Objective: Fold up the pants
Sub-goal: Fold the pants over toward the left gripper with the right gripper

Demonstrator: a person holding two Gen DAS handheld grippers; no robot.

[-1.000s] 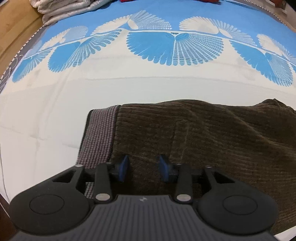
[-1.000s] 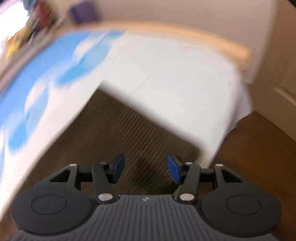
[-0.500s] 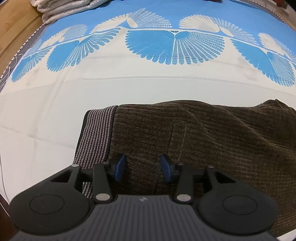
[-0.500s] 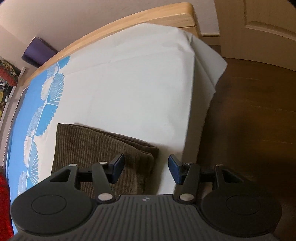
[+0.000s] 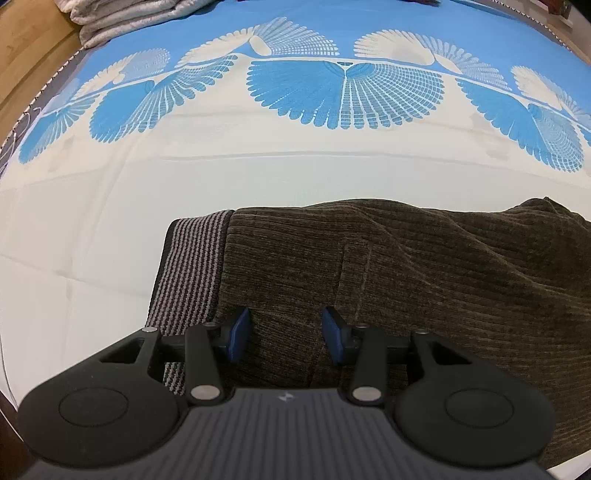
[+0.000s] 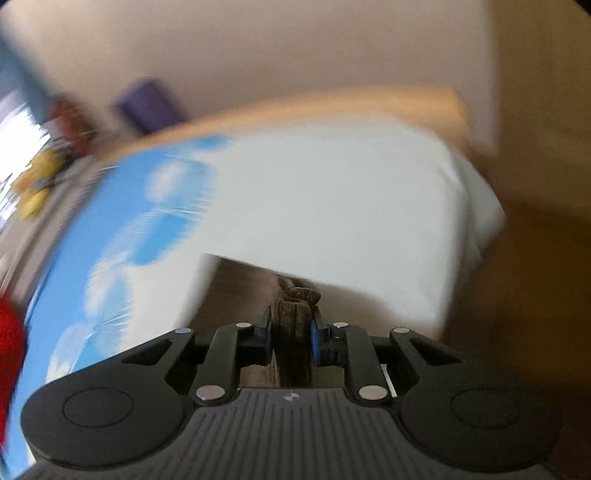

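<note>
Brown ribbed corduroy pants (image 5: 424,280) are stretched sideways between both grippers. A bunched end is being closed on by the right gripper (image 6: 291,332). The left gripper (image 5: 284,330) is half open above the striped waistband (image 5: 192,273), gripping nothing.

The pants (image 5: 424,273) were a dark olive-brown corduroy with fine ribs, and their waistband (image 5: 192,273) carried thin grey and black stripes. The bed sheet (image 5: 110,229) was white near them and bright blue farther off, with a row of blue and cream fan-shaped feather motifs (image 5: 343,92) along the border. Both grippers were black with blue pads (the left gripper (image 5: 286,336), the right gripper (image 6: 291,334)). A folded blanket (image 5: 122,18) looked pale grey. The floor (image 6: 517,288) was brown wood, the bed frame (image 6: 332,107) light tan, the wall (image 6: 258,48) beige.
</note>
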